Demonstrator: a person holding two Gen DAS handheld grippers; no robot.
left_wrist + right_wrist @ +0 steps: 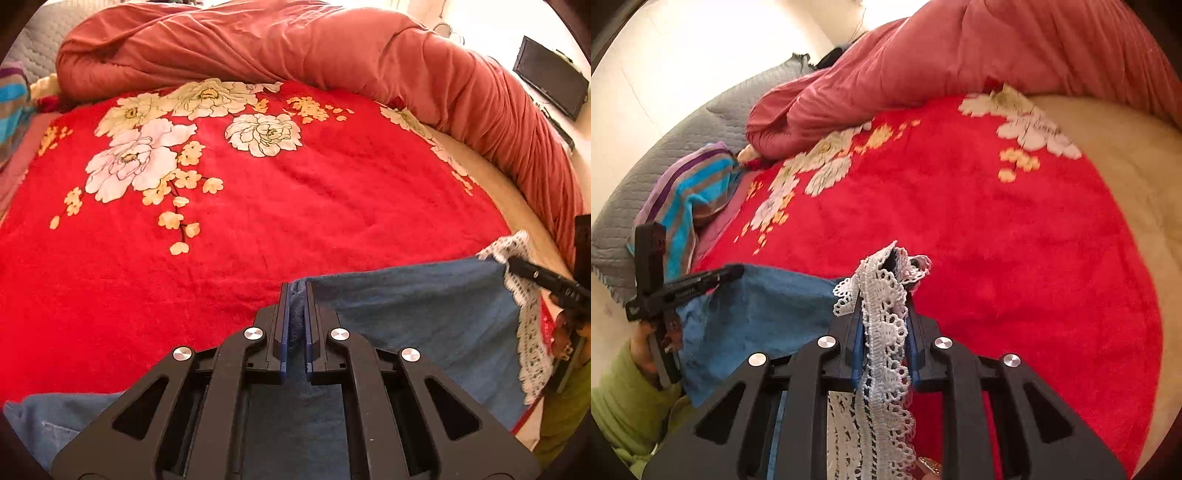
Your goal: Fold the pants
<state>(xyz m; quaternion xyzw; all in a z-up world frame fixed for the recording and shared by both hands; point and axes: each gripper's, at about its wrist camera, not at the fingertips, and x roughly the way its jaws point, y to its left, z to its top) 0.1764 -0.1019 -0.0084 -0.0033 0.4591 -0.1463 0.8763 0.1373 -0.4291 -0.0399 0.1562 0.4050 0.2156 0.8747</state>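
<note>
The pants are blue denim (pixel 417 314) with a white lace trim (pixel 528 332) along one edge. They hang stretched between my two grippers above a red flowered blanket (pixel 258 206). My left gripper (pixel 295 295) is shut on a fold of the denim. My right gripper (pixel 881 295) is shut on the lace trim (pixel 882 332) and the denim edge under it. In the right wrist view the denim (pixel 757 314) runs left to the left gripper (pixel 727 273). The right gripper's finger (pixel 535 275) shows at the right edge of the left wrist view.
A bunched salmon-pink duvet (pixel 295 48) lies along the far and right sides of the bed. A striped towel (pixel 690 199) and a grey quilted pad (pixel 639 192) lie at the left. A dark monitor (pixel 550 77) stands by the wall. Cream bedding (pixel 1126 184) shows at the blanket's right.
</note>
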